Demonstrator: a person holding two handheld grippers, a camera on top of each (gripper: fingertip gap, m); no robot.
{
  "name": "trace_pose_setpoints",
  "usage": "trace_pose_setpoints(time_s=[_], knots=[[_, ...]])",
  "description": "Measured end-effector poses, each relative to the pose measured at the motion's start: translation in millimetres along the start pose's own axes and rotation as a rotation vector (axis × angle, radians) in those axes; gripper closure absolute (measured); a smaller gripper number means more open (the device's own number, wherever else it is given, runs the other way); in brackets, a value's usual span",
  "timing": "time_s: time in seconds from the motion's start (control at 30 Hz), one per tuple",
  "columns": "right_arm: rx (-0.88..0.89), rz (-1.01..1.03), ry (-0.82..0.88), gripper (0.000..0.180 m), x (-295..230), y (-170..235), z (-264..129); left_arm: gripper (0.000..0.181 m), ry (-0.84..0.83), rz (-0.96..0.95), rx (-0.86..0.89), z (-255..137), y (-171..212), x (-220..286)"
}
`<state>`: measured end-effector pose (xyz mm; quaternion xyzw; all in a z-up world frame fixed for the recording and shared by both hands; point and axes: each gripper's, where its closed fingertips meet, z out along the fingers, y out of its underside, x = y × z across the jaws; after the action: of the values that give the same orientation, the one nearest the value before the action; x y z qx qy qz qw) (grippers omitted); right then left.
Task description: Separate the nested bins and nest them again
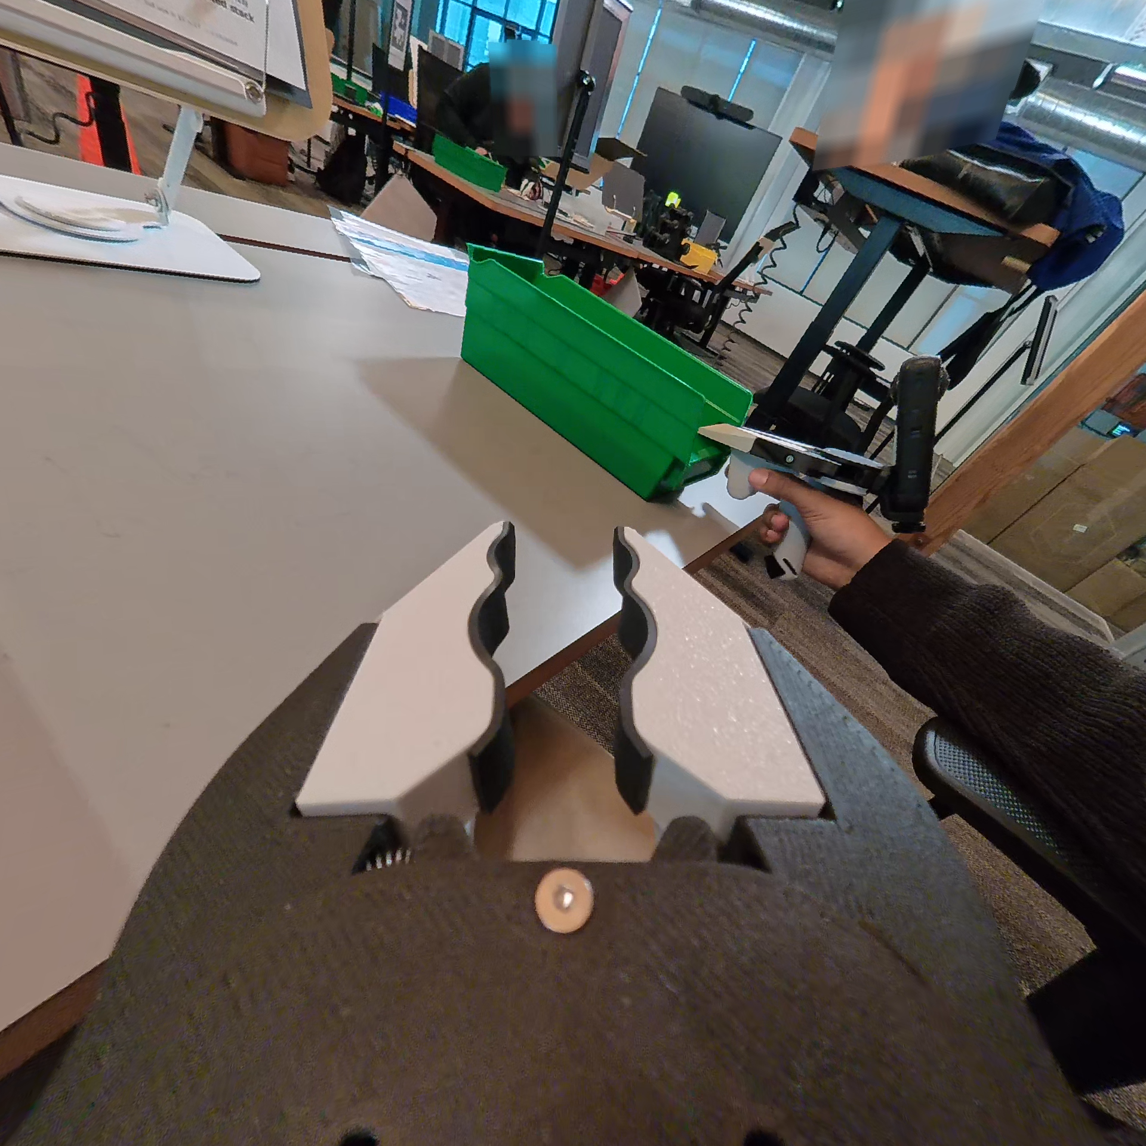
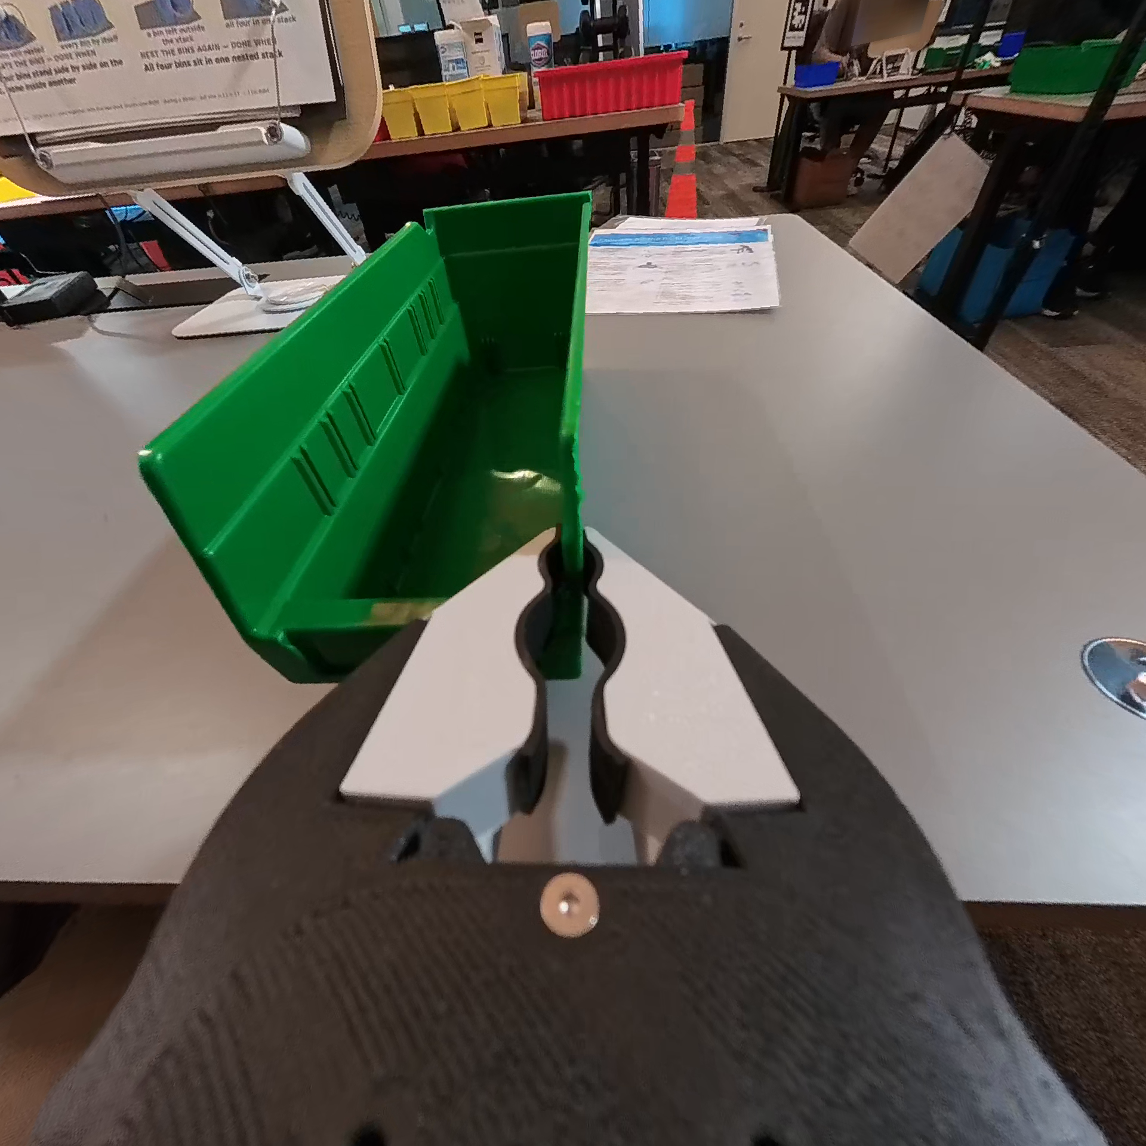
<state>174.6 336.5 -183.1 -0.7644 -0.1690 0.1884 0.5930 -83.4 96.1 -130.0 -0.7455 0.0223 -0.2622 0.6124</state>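
A stack of long green bins (image 1: 577, 372) lies on the grey table (image 1: 186, 434) near its right edge; doubled rims show at its near end. In the right wrist view the top bin's (image 2: 372, 434) inside is empty. My right gripper (image 2: 570, 546) is shut on the bin's right side wall at the near end; it also shows in the left wrist view (image 1: 800, 459), held by a hand. My left gripper (image 1: 564, 539) is open and empty, above the table's near edge, well short of the bins.
Printed sheets (image 2: 682, 266) lie behind the bins. A white stand base (image 2: 248, 304) with a board on its arm sits at the back left. A metal grommet (image 2: 1116, 676) is set in the table at right. A chair (image 1: 992, 775) stands beside the table edge.
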Motion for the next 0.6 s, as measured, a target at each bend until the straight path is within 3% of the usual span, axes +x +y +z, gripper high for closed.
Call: trace_pose_setpoints(time_s=[0.33, 0.5, 0.6], knots=[[0.004, 0.011, -0.006, 0.178, 0.5, 0.1, -1.0, 0.151, -0.001, -0.002, -0.002, 0.3, 0.8, -0.8], [0.061, -0.044, 0.023, 0.151, 3.1, -18.4, -8.5, 0.151, -0.005, -0.003, -0.004, 0.7, 1.5, -2.4], [0.159, -0.092, 0.071, 0.149, 1.2, -51.6, -23.1, 0.151, -0.012, 0.0, -0.004, 0.8, 1.7, -4.6]])
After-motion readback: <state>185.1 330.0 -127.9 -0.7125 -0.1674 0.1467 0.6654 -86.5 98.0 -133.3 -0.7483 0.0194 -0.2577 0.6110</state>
